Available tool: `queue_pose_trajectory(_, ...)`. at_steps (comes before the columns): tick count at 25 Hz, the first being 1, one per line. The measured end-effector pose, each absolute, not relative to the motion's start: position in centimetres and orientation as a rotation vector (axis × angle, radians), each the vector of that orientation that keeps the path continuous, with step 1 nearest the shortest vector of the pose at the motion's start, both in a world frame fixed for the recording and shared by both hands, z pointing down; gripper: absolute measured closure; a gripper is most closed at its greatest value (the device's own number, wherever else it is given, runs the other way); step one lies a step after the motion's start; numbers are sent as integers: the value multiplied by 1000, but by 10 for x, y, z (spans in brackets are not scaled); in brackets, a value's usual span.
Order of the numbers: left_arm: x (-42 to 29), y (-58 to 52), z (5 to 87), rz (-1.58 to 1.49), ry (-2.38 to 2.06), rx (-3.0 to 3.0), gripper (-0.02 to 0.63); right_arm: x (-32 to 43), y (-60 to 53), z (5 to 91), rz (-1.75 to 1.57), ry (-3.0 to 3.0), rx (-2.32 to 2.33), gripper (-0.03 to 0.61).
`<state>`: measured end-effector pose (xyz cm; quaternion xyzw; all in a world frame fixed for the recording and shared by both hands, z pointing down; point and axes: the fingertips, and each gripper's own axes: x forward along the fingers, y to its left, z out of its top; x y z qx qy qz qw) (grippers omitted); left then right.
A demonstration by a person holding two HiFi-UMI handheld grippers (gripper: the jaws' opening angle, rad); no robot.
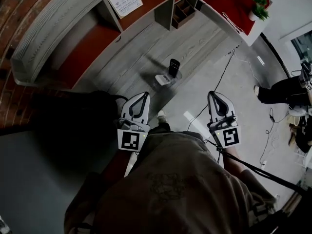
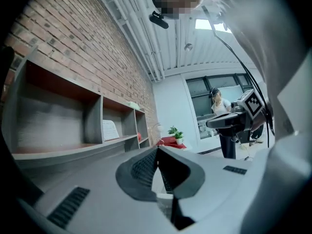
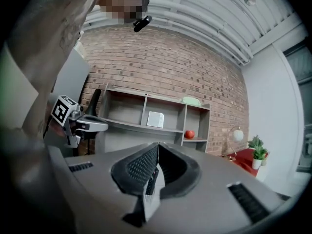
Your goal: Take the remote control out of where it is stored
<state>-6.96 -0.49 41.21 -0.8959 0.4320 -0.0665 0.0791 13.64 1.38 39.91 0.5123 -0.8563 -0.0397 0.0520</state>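
Note:
A slim black remote control (image 1: pixel 174 64) stands upright in a small white holder (image 1: pixel 165 79) on the grey wooden top beyond both grippers. My left gripper (image 1: pixel 145 94) points toward it from the near left, jaws shut and empty; in its own view the pads meet at the tips (image 2: pixel 157 150). My right gripper (image 1: pixel 213 93) is level with it to the right, over the floor, also shut with nothing held (image 3: pixel 158 145). Each gripper shows in the other's view, the right one (image 2: pixel 217 123) and the left one (image 3: pixel 103 126). The remote is not visible in either gripper view.
A grey shelf unit (image 1: pixel 73 28) with red backing runs along the brick wall and holds a white card (image 1: pixel 126 0) and a red apple (image 3: pixel 189 134). A red table with a potted plant (image 1: pixel 258 8) is at far right. Cables (image 1: pixel 217 84) cross the floor. A seated person (image 1: pixel 280 89) is at right.

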Motion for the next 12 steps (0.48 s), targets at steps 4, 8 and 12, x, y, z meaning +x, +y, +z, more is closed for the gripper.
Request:
queue_pose_trajectory(4,-81,-21,411,-58,1377,-2753,603,120,-5,394,-151,-2598,1543,565)
queue_pose_trajectory(8,-87,-32,405,33,1409,-2789,603,112,-16,389,-150,-2603,1532,565)
queue_pose_trajectory(12,-92,-42,396,63,1414,-2782,603,113,-21,387,-157,-2591,1541,565)
